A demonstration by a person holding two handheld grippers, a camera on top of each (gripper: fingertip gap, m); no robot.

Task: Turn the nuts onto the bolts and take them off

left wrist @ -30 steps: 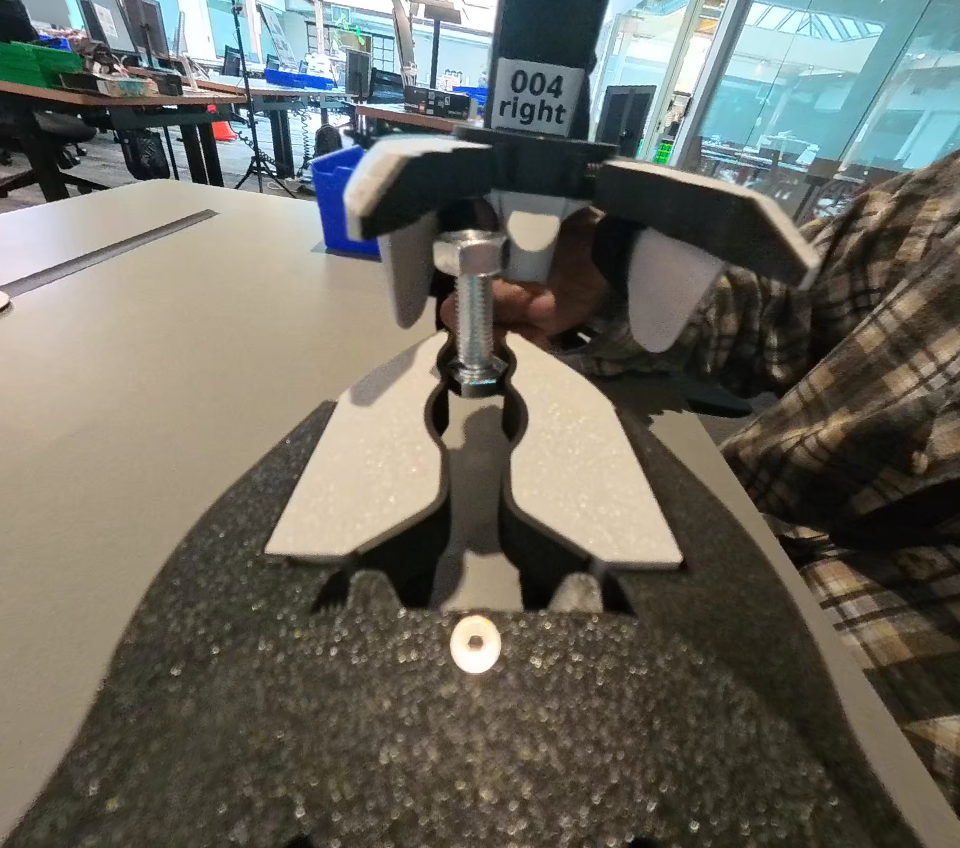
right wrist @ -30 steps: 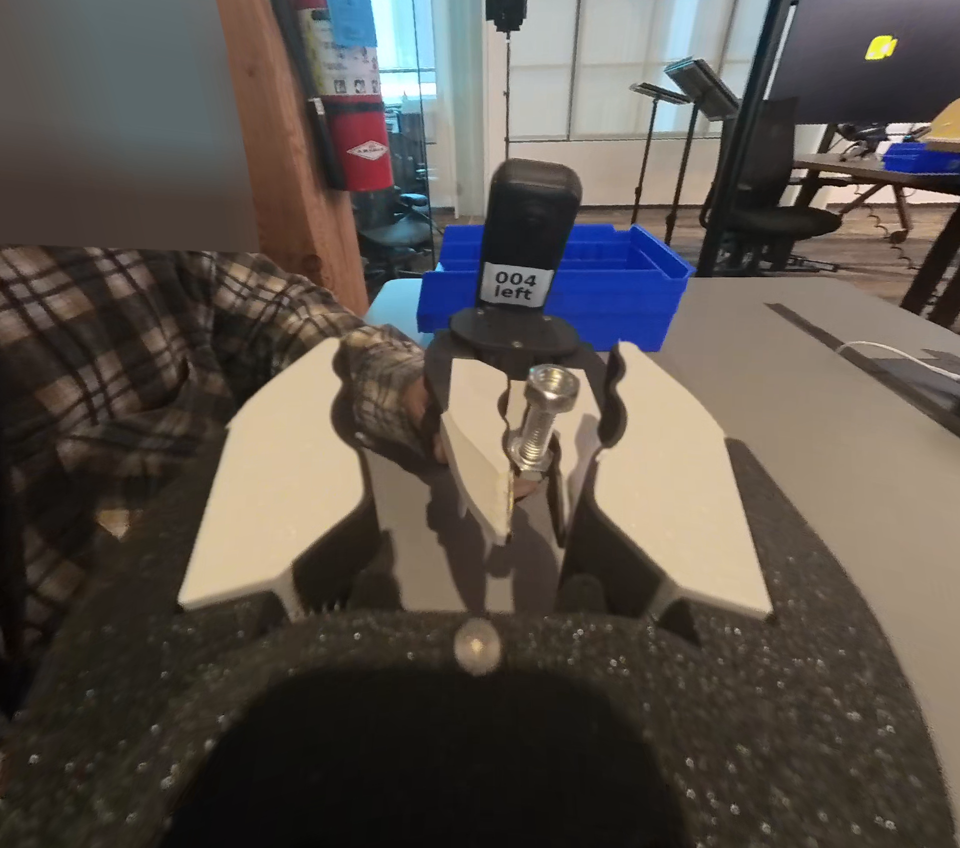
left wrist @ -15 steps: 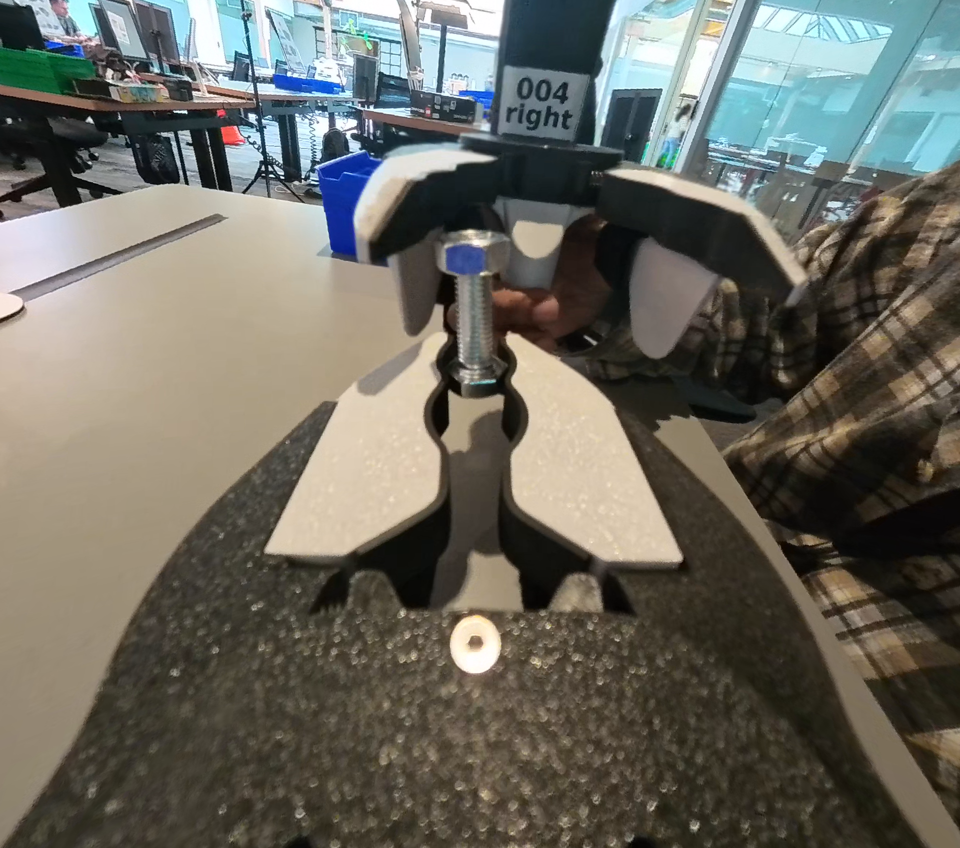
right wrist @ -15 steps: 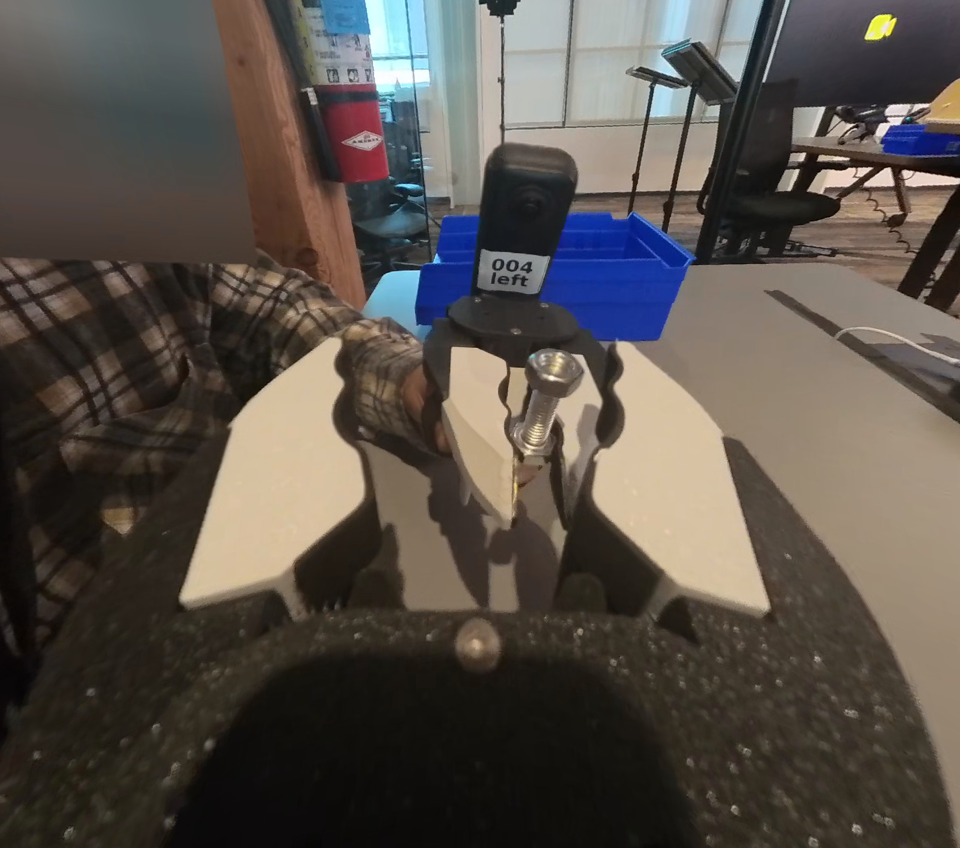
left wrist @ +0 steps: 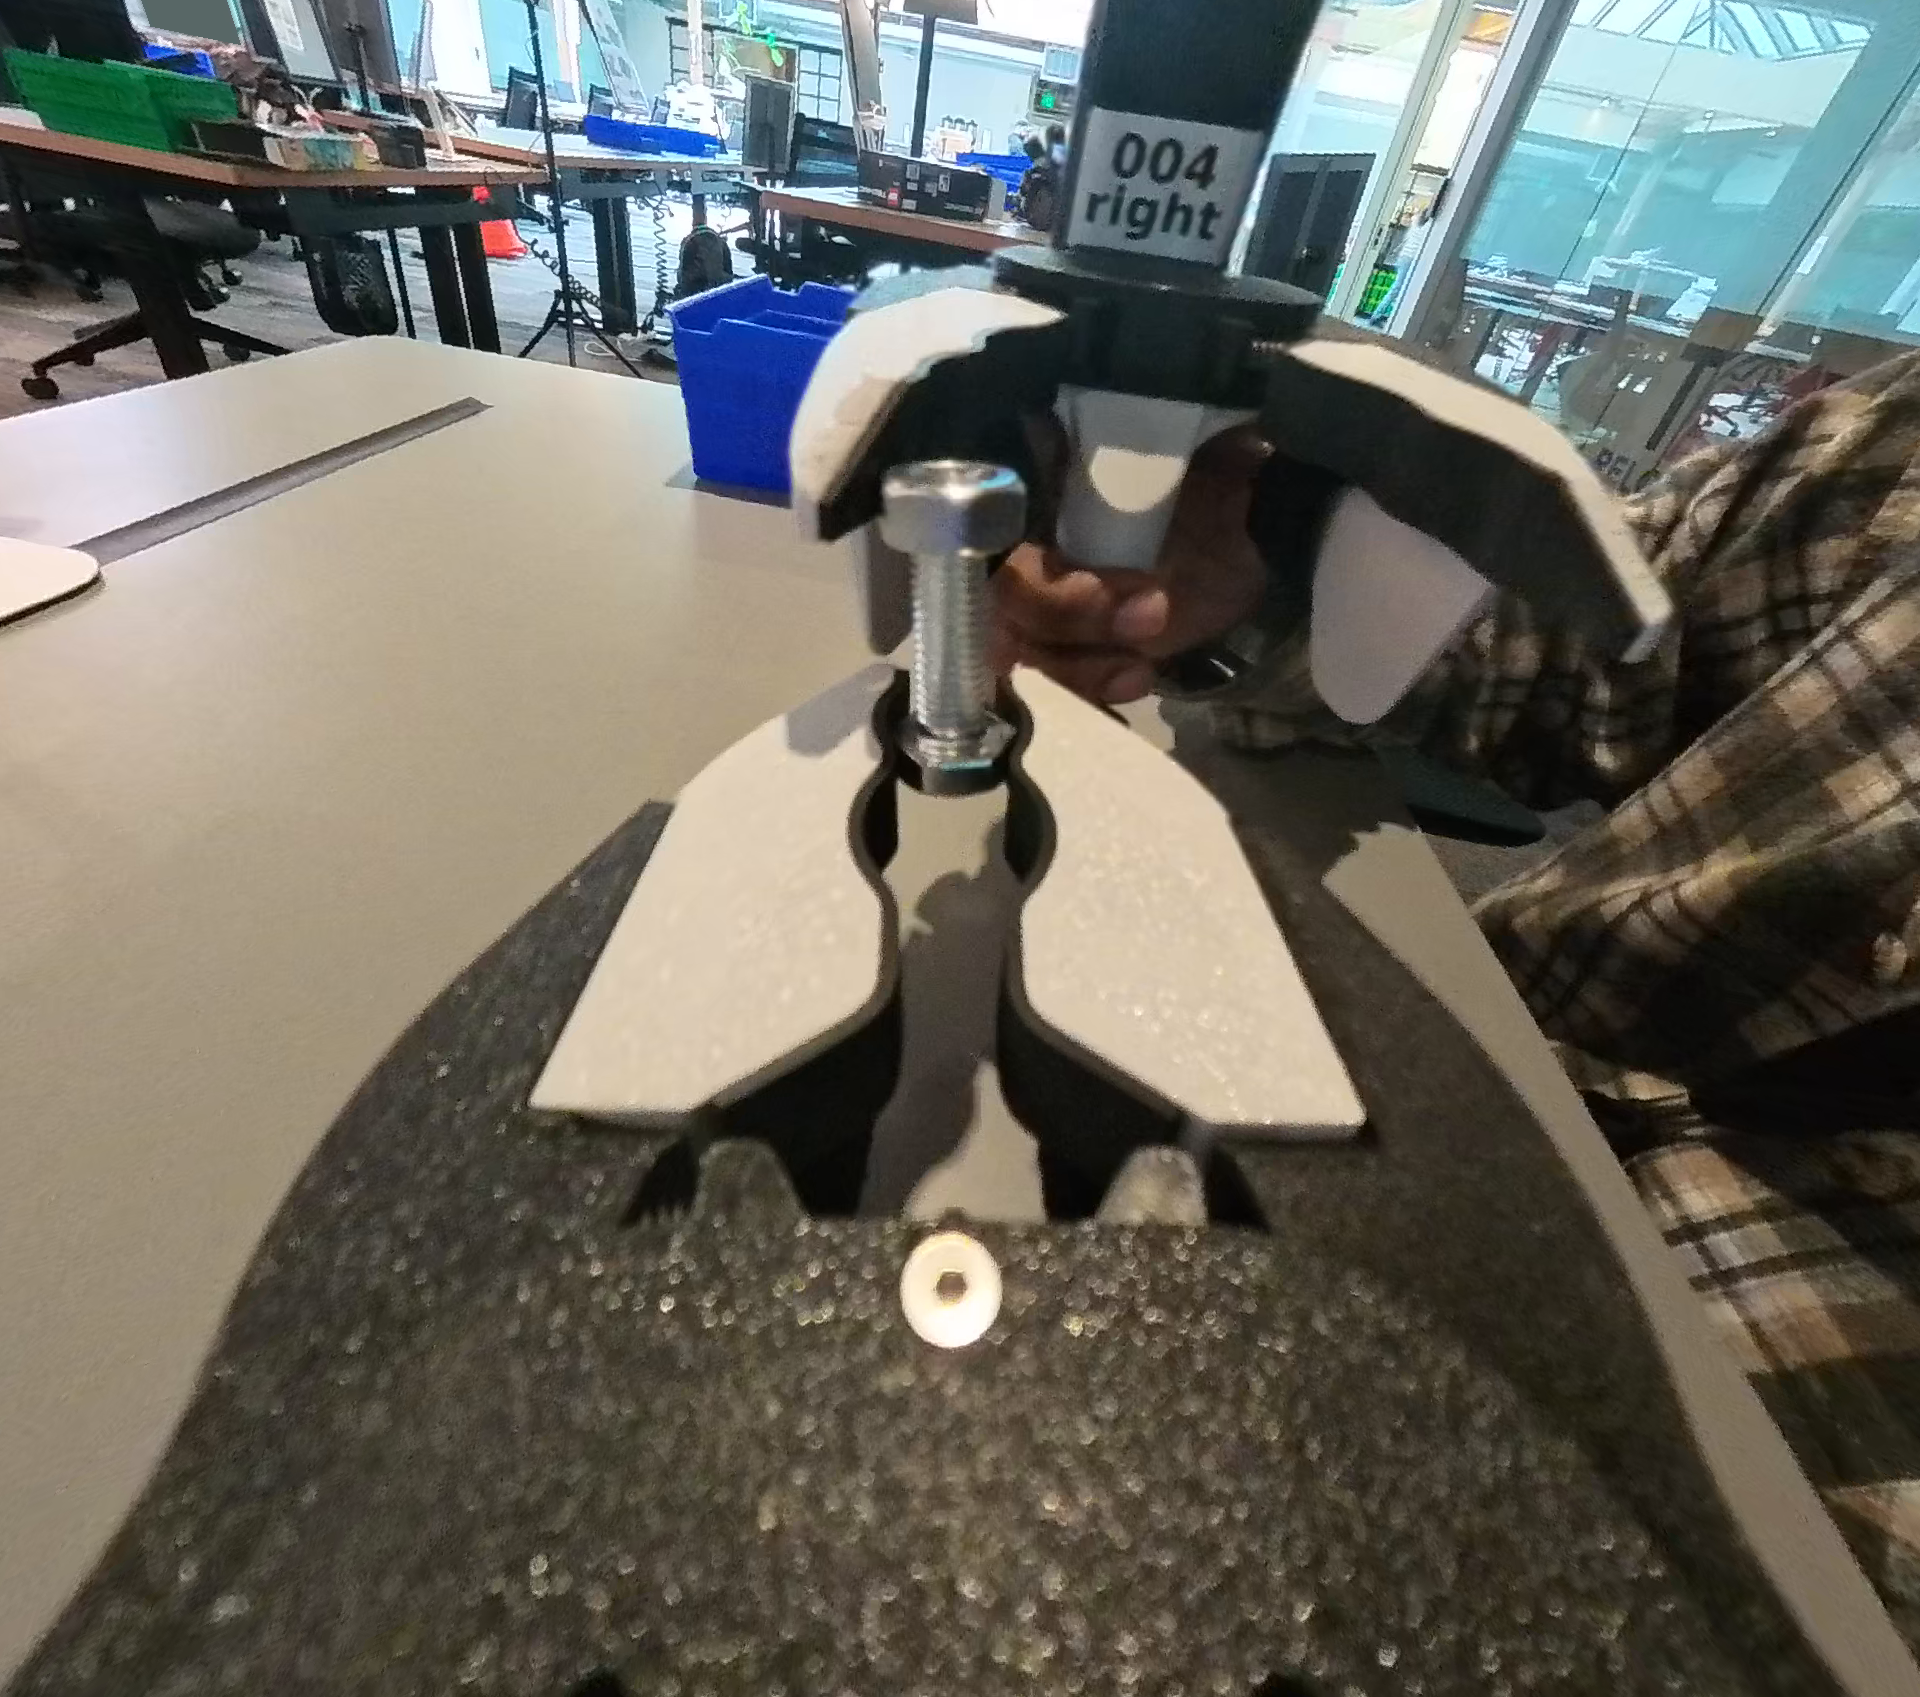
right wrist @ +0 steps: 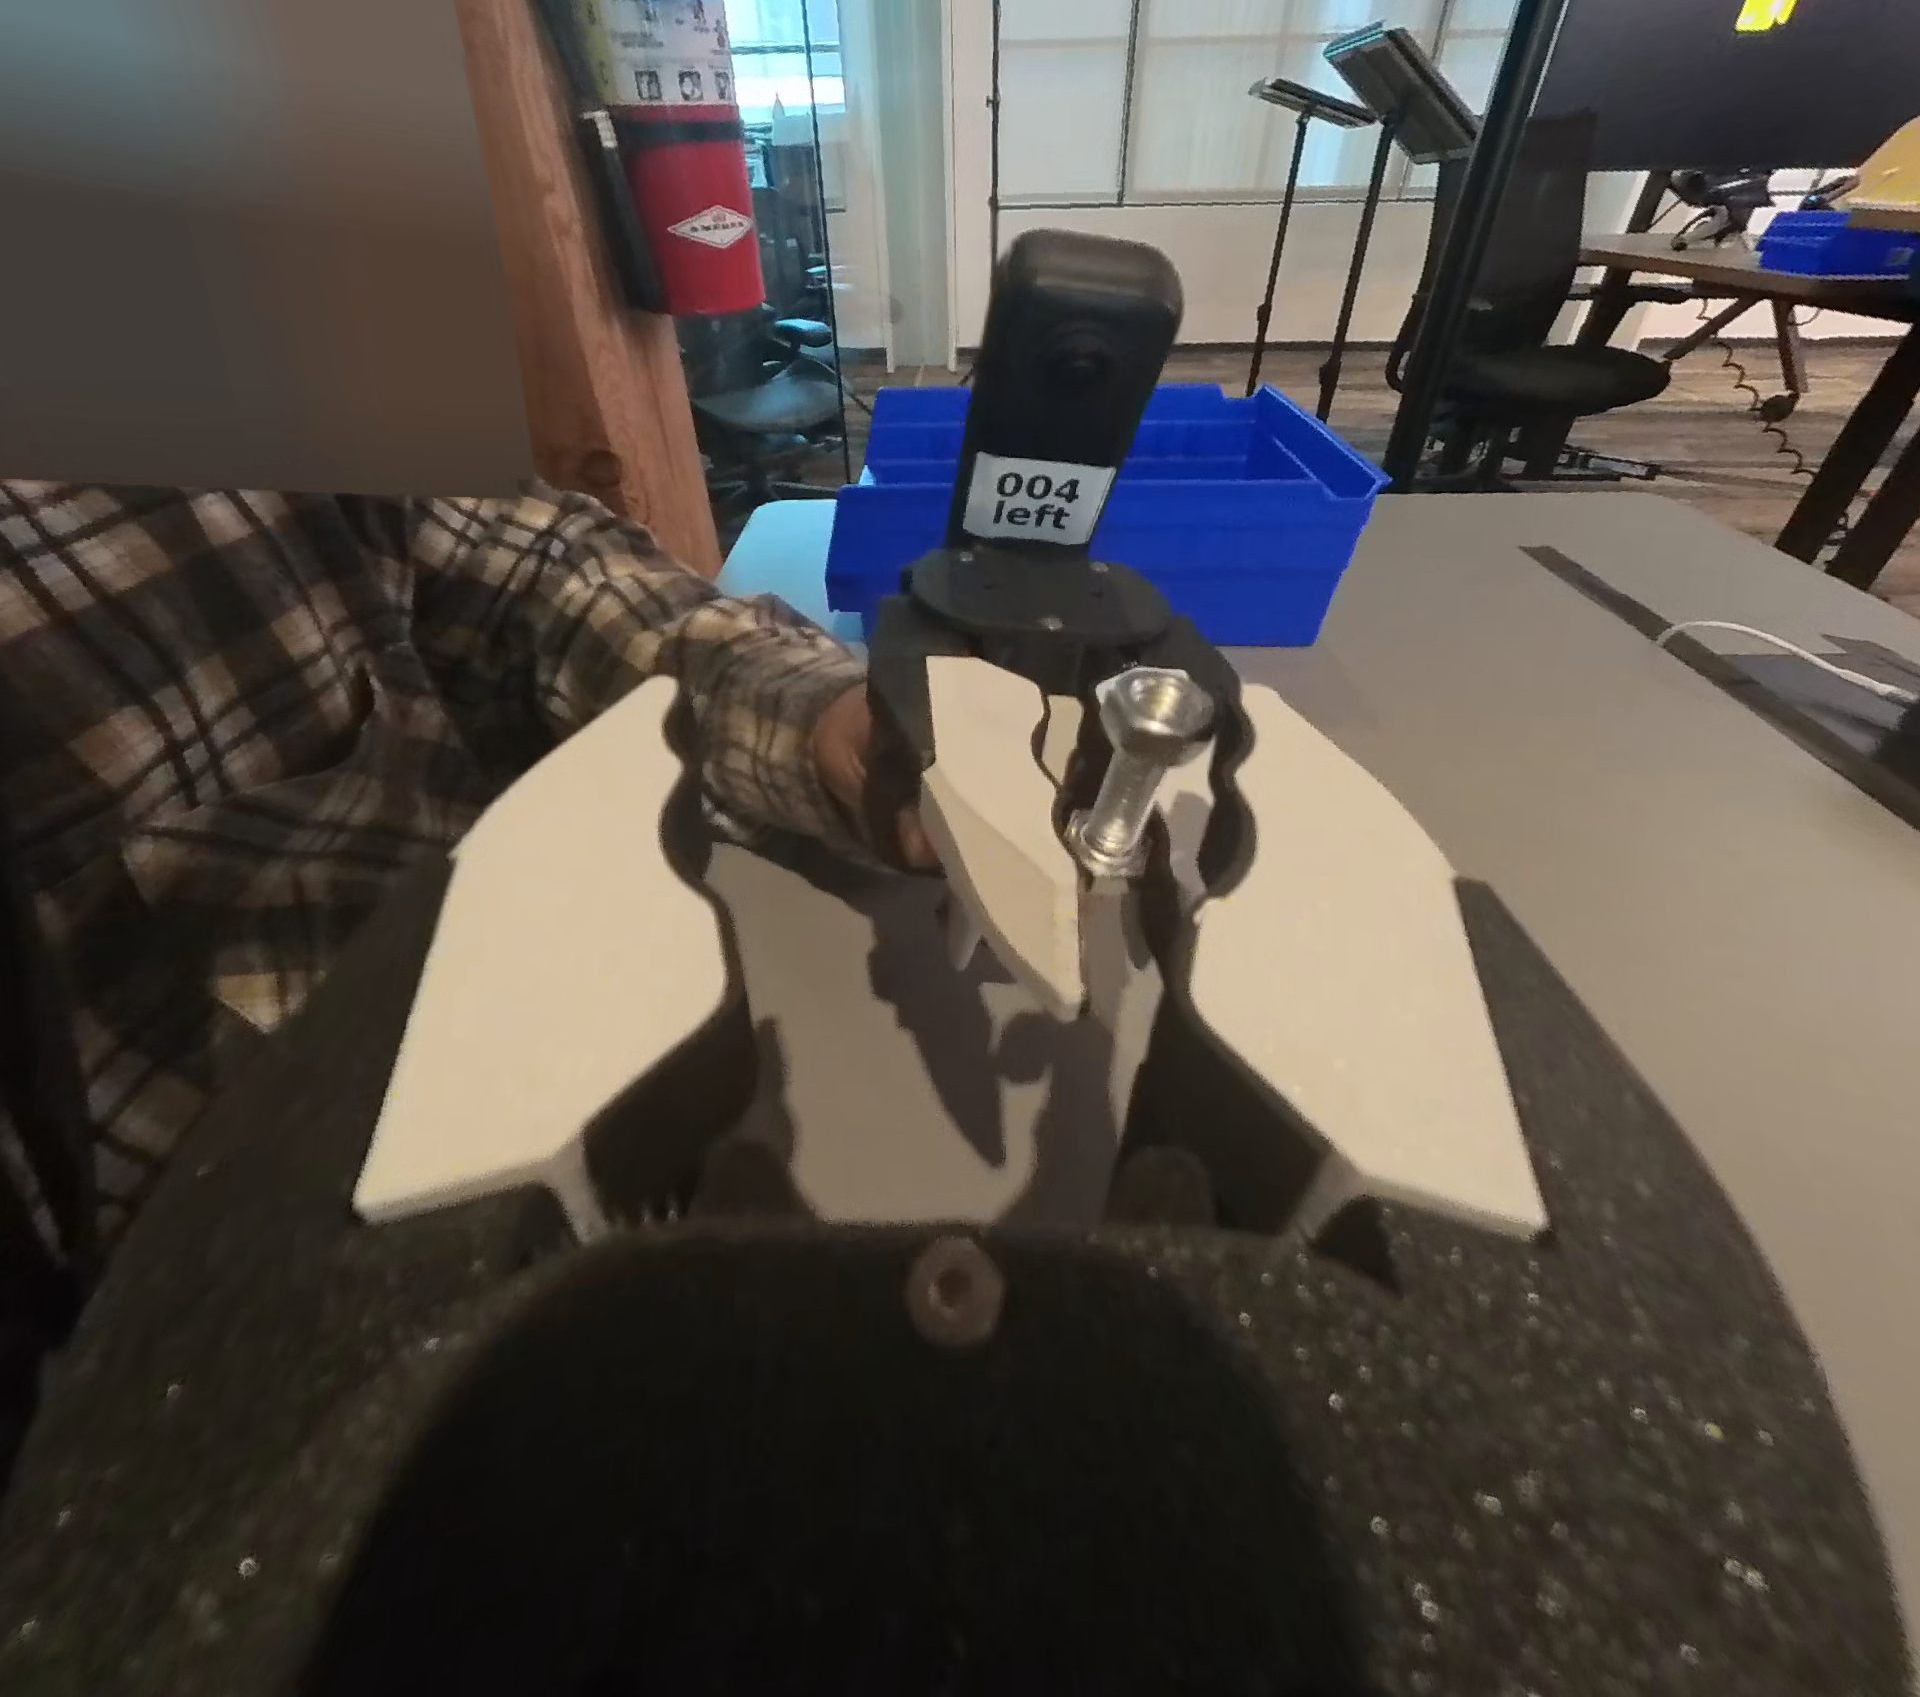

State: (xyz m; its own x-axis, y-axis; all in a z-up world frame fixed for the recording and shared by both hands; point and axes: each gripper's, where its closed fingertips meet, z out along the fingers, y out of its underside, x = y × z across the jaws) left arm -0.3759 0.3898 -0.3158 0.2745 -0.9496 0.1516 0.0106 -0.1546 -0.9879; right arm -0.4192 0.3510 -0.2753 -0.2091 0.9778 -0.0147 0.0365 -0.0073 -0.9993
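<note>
A silver bolt (left wrist: pixel 948 608) stands head up with a nut (left wrist: pixel 954 748) threaded near its lower end. My left gripper (left wrist: pixel 954 717) is shut on the nut, and its white pads (left wrist: pixel 748 920) meet around it. My right gripper (left wrist: pixel 1143 525) faces it, jaws wide open, with one finger just behind the bolt head. In the right wrist view the bolt (right wrist: pixel 1127 790) tilts between my right gripper's (right wrist: pixel 961 697) spread fingers, close to the right pad (right wrist: pixel 1340 951) and not gripped by it. The left gripper (right wrist: pixel 1070 920) holds the nut (right wrist: pixel 1107 852) there.
Both grippers hover over a grey table (left wrist: pixel 364 660). A blue bin (left wrist: pixel 748 390) stands at its far edge, also in the right wrist view (right wrist: pixel 1247 525). The person's plaid sleeves (left wrist: pixel 1714 816) lie alongside. A white cable (right wrist: pixel 1766 645) runs at the table's right.
The right gripper has drifted slightly sideways around the bolt head and stays open. The bolt sits a bit further right and more tilted in the right wrist view. The left gripper keeps hold of the nut.
</note>
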